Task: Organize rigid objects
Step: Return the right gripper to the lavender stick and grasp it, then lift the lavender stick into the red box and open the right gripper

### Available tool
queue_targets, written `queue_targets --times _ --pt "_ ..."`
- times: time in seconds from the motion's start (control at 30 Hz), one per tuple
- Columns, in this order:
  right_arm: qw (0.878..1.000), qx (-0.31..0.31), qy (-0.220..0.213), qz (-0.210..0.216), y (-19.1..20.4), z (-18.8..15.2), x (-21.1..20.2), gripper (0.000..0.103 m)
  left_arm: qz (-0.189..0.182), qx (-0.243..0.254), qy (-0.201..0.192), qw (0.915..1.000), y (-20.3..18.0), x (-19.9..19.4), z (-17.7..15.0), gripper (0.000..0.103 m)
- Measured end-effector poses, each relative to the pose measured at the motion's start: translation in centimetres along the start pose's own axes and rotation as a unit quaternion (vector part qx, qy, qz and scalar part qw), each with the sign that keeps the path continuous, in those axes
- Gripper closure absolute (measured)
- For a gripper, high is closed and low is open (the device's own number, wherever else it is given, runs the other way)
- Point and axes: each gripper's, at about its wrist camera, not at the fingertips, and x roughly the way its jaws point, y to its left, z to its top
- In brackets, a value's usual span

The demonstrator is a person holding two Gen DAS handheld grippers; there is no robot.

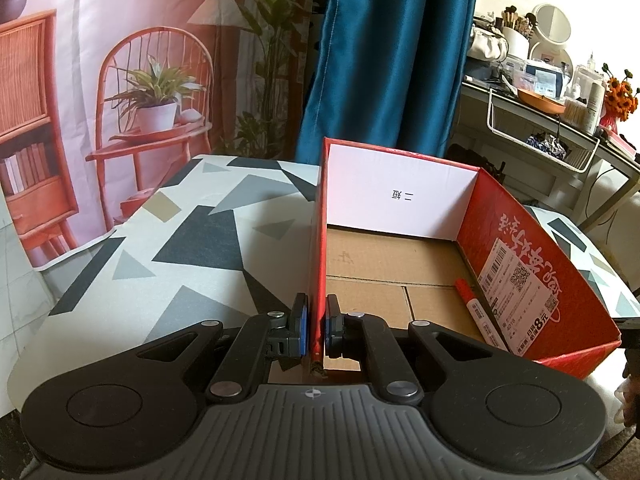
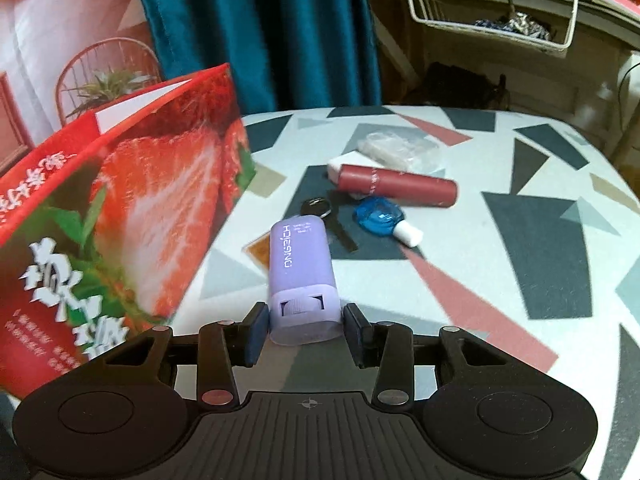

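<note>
In the left wrist view, my left gripper (image 1: 316, 324) is shut on the near left wall of the red cardboard box (image 1: 318, 240). The open box stands on the patterned table, and a red marker (image 1: 472, 304) lies inside it against the right wall. In the right wrist view, my right gripper (image 2: 304, 332) is shut on the near end of a purple plastic case (image 2: 300, 264), a pad on each side. The box's strawberry-printed outer wall (image 2: 120, 208) rises just left of this gripper.
Beyond the purple case, a dark red tube (image 2: 396, 186), a blue correction tape (image 2: 380, 216), a black key (image 2: 320, 208), an orange packet (image 2: 260, 250) and a clear plastic packet (image 2: 400, 146) lie on the table (image 2: 520, 240). A cluttered shelf with a wire basket (image 2: 492, 12) stands behind.
</note>
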Motion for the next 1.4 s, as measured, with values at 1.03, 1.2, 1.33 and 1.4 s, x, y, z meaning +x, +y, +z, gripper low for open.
queue_targets --times 1.03,1.2,1.33,1.4 --pt "0.972 -0.234 0.007 0.022 2.8 2.3 3.9 0.001 -0.004 -0.006 0.003 1.0000 0.4 0.1 0.0 0.093" --pt "0.985 -0.161 0.028 0.046 2.1 2.4 4.3 0.012 -0.005 -0.008 0.003 0.9999 0.4 0.2 0.0 0.093" --pt "0.991 -0.130 0.017 0.017 2.7 1.9 3.9 0.013 -0.005 -0.008 0.002 1.0000 0.4 0.2 0.0 0.093" --pt "0.993 -0.115 0.010 0.006 2.9 1.6 3.7 0.013 -0.005 -0.006 0.002 1.0000 0.4 0.1 -0.1 0.093"
